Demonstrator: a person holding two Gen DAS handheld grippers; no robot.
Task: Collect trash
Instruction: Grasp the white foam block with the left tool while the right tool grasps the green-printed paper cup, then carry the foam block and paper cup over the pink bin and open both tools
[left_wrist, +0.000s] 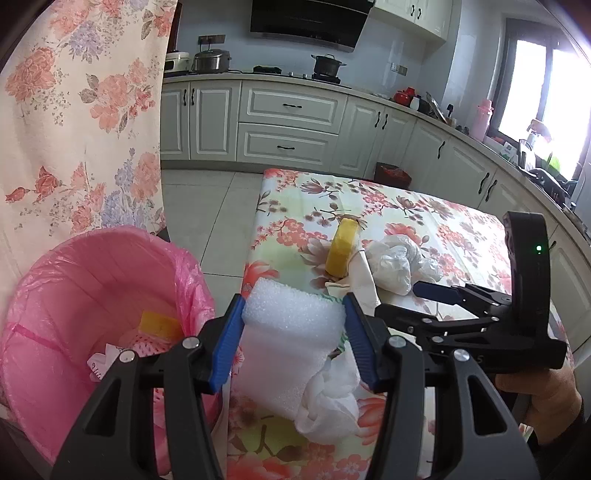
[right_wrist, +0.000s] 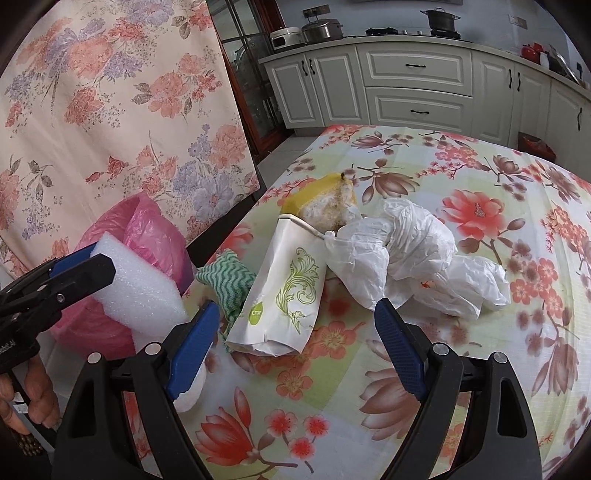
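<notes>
Two grippers are at work at the left edge of the table (right_wrist: 480, 177). Our left gripper (left_wrist: 293, 341) has its blue pads pressed against both sides of a white foam block (left_wrist: 291, 332), which sits at that edge, just beside the pink-lined bin (left_wrist: 92, 295). Whether the block is lifted clear of the cloth we cannot tell. Our right gripper (right_wrist: 295, 350) hangs with its jaws wide apart and nothing between them, over the table's near part, pointing at a printed paper bag (right_wrist: 280, 295).

We judge the step in hand to be carrying the foam across to the bin, which already holds a yellow scrap (left_wrist: 160, 325) and some paper. The next move calls for swinging the block leftward over the rim, then letting the pads part so it drops inside.

More trash waits near the left edge: a crumpled white plastic bag (right_wrist: 413, 254), a half-eaten yellow fruit (right_wrist: 325, 203), a green-striped cloth (right_wrist: 229, 284) and a white tissue wad (left_wrist: 328, 406).
</notes>
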